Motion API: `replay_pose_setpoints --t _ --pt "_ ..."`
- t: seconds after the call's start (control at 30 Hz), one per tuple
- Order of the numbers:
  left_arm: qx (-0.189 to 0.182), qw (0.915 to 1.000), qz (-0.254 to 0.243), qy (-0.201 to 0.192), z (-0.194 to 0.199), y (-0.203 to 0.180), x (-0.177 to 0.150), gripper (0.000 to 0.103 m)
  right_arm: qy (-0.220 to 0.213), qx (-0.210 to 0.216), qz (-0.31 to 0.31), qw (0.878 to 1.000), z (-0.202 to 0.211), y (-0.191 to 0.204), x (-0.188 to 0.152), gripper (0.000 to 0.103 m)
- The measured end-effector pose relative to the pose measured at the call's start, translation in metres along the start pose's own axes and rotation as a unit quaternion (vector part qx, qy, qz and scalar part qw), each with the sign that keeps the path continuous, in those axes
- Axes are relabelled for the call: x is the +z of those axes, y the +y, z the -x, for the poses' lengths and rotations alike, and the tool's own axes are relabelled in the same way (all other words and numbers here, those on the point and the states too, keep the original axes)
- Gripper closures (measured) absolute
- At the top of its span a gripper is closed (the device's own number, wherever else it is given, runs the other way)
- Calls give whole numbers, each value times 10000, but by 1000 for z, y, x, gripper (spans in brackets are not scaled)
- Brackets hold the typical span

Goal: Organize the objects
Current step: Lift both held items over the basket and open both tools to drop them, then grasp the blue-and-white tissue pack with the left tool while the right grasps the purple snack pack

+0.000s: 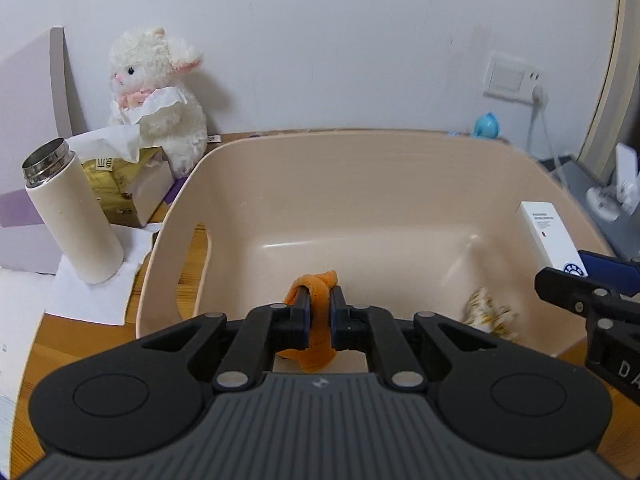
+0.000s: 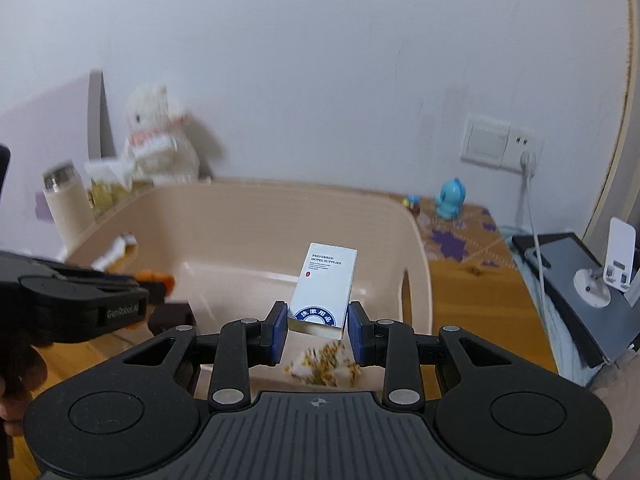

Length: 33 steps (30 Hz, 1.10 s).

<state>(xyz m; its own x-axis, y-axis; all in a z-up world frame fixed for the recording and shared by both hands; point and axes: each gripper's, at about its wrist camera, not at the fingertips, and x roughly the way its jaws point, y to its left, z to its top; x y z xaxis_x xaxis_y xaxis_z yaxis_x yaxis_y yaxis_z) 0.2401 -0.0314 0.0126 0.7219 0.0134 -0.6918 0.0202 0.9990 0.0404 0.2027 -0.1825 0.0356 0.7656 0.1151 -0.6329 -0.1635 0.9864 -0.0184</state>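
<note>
**Cloth and box over the tub**

While over the tub (image 1: 372, 184), left gripper (image 1: 319, 312) clamped tight on orange cloth (image 1: 316, 280), just past the near rim. Right gripper (image 2: 318, 330) pinching white box (image 2: 326, 284), tilted, above tub floor. Below that box, a flowery cloth (image 2: 320, 368), blurred.

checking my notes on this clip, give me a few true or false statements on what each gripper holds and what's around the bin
1. The left gripper is shut on the orange cloth. True.
2. The right gripper holds a blue box. False: it grips a white printed box.
3. The beige plastic bin holds nothing. False: a yellow-flowered cloth is inside.
4. The cream steel-rimmed bottle stands outside the bin. True.
</note>
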Motion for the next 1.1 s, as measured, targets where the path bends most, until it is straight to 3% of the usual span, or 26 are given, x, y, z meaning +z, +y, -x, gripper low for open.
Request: replay_pose_setpoints --t 0.13,0.2,0.27,0.37,0.47,0.57,0.73,0.9,1.1 --pt "-61 9999 17 134 -9 2 -7 89 96 -9 -25 10000 -7 -1 -5 73" --pt "-22 9999 46 116 -10 3 -7 84 88 -1 -98 9999 -6 -4 -6 62" --pt "49 10000 45 68 -7 4 -4 58 48 49 -200 9998 -2 -9 -6 62" --pt "96 9999 23 -63 8 4 -1 39 -146 131 -374 9991 11 -20 -8 53" --pt "66 9997 90 -201 25 7 1 27 -324 195 -481 9981 29 -29 -8 37" --pt "147 9994 79 -300 43 9 0 20 -408 204 -449 9979 48 -30 -10 29" --pt "100 9988 184 -437 69 20 -10 12 -415 184 -401 9982 69 -31 -21 24" --pt "102 9986 286 -435 82 31 -29 12 -238 116 -206 9994 77 -29 -40 16" --pt "-150 9994 271 -161 85 32 -55 12 137 20 -48 9999 71 -31 -63 11"
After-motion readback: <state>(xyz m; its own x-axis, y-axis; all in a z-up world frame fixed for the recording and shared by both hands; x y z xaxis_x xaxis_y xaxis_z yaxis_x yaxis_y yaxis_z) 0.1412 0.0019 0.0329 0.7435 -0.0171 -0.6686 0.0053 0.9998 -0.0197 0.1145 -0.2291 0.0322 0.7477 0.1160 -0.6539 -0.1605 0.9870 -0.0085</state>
